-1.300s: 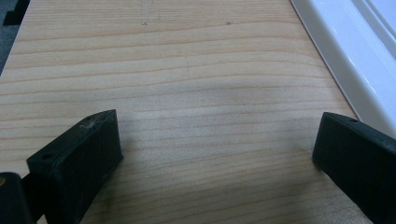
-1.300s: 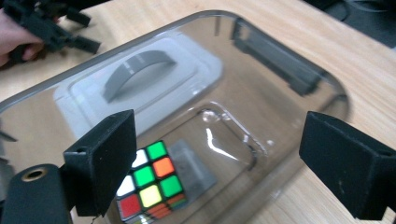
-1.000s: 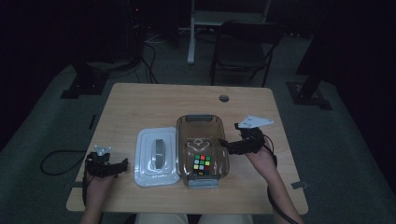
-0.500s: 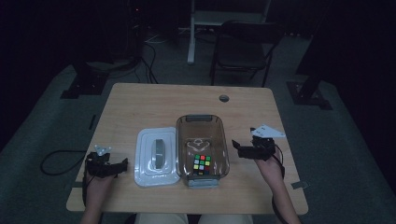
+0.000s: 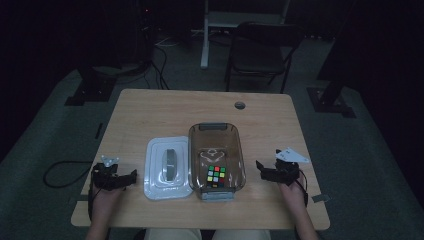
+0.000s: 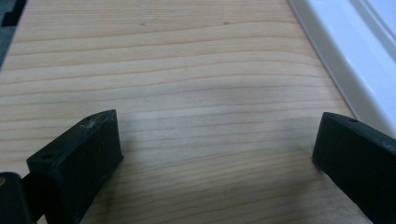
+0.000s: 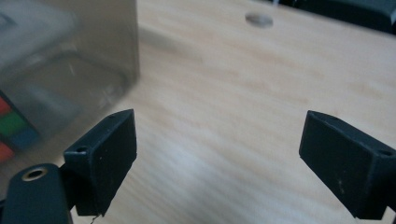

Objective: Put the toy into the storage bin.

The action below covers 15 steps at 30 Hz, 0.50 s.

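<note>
A clear brown-tinted plastic box [image 5: 216, 155] stands mid-table with a colourful puzzle cube [image 5: 216, 176] inside near its front end. Its white lid [image 5: 167, 167] lies flat just left of it. My left gripper [image 5: 131, 176] rests at the front left of the table, open, jaws pointing toward the lid; the lid's white rim [image 6: 348, 60] lies beyond its right jaw. My right gripper [image 5: 260, 167] sits right of the box, open and empty. The box wall [image 7: 70, 60] and the cube [image 7: 14, 128] appear past its left jaw.
The wooden table [image 5: 200, 112] has a round cable hole [image 5: 240, 105] at the back. A folding chair [image 5: 262, 47] and a desk frame stand on the floor behind it. A cable [image 5: 60, 172] trails off the left side.
My right gripper has drawn back from the box's right rim to the right and toward the front edge. The left gripper has stayed put.
</note>
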Each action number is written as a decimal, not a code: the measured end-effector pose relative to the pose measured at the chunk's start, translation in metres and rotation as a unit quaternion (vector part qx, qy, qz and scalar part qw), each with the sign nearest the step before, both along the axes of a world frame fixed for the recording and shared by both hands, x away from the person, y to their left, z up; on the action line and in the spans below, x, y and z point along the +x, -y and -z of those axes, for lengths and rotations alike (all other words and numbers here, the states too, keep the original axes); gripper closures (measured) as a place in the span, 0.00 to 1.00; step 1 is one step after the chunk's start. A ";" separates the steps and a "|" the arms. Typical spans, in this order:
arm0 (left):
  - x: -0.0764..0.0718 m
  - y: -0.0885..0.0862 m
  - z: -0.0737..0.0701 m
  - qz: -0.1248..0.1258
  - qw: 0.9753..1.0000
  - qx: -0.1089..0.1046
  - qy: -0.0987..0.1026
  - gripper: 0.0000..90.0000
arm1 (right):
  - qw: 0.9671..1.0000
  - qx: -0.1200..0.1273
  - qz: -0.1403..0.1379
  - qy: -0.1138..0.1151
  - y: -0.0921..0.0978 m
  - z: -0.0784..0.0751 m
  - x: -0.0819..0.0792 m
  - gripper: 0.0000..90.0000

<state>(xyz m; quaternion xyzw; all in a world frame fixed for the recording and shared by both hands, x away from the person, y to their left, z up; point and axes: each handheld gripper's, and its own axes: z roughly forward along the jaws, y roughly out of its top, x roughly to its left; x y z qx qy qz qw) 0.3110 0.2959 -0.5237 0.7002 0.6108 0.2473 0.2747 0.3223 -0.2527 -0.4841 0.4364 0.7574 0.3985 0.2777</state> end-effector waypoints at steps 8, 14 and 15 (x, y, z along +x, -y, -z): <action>0.000 0.001 0.000 0.010 1.000 -0.001 0.000 0.02 | 0.998 0.019 0.016 -0.050 0.011 0.029 0.000 0.13; 0.000 0.001 0.000 0.011 1.000 -0.001 0.000 0.02 | 0.997 0.000 0.017 -0.072 0.011 0.039 0.000 0.12; 0.000 0.001 0.000 0.011 1.000 -0.001 0.000 0.02 | 0.997 -0.006 0.018 -0.074 0.010 0.040 0.001 0.12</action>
